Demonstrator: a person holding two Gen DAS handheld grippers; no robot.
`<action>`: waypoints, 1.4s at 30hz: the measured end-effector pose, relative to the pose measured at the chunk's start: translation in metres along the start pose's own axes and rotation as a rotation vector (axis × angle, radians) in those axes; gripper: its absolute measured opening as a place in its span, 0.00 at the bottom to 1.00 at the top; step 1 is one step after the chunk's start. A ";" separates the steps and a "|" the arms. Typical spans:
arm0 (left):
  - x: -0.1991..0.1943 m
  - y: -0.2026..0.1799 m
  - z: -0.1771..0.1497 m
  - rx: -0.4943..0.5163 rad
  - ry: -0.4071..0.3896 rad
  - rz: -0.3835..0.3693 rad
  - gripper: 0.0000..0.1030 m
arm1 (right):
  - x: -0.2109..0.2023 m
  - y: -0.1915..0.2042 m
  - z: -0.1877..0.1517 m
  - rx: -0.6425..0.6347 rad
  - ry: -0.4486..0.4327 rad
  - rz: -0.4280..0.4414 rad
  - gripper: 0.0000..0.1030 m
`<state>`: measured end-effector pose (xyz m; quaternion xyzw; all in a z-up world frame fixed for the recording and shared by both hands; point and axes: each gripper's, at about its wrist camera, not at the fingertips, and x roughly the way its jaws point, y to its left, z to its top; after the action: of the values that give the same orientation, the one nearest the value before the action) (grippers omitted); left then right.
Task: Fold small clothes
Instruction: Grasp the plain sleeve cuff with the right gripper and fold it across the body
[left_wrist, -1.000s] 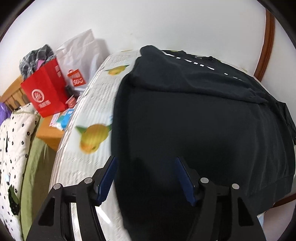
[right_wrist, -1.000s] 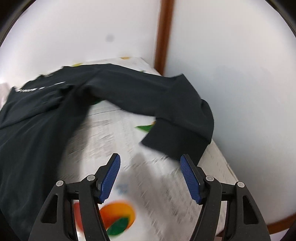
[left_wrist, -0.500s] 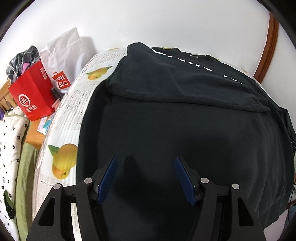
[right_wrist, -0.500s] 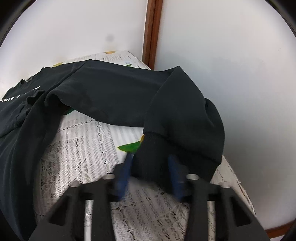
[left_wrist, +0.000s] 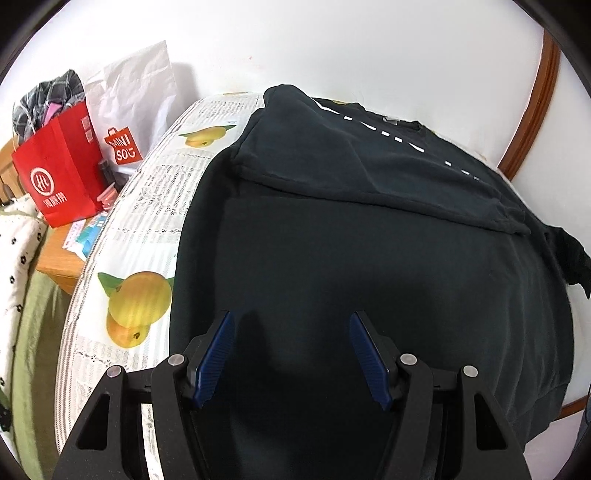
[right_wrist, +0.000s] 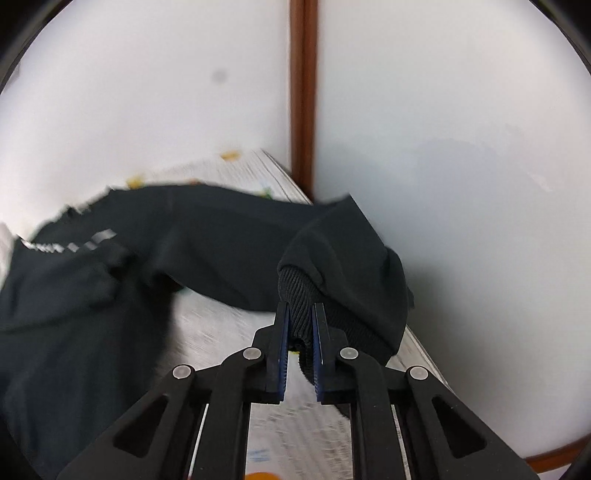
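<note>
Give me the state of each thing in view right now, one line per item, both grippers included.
left gripper: open, empty, over the sweatshirt body.
right gripper: shut on the ribbed cuff.
black sweatshirt: spread on the table, left sleeve folded across the chest, right sleeve lifted.
fruit-print tablecloth: lying flat under the sweatshirt.
red paper bag: upright, stuffed with clothes.
white Miniso bag: upright against the wall.

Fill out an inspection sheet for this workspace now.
Surface: table under a white lace cloth with fruit prints.
Job's things: black sweatshirt spread out, one sleeve already folded across its chest; sleeve cuff lifted.
Clutter: red bag, white Miniso bag, plaid cloth, all beside the table.
Grippers: left gripper open above the sweatshirt body; right gripper shut on the cuff.
Cables: nothing seen.
Surroundings: white walls, brown trim.
</note>
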<state>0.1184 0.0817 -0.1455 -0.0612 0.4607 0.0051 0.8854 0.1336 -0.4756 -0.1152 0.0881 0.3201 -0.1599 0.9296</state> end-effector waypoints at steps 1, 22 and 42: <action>0.001 0.002 0.001 -0.004 0.000 -0.006 0.60 | -0.008 0.006 0.006 -0.003 -0.011 0.014 0.10; 0.027 0.014 0.002 0.034 -0.010 -0.015 0.74 | -0.063 0.348 0.068 -0.216 -0.006 0.614 0.10; 0.024 0.007 -0.002 0.063 -0.031 -0.024 0.81 | 0.006 0.484 0.032 -0.269 0.174 0.924 0.42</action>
<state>0.1305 0.0876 -0.1666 -0.0385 0.4459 -0.0191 0.8940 0.3272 -0.0336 -0.0643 0.1132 0.3420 0.3202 0.8762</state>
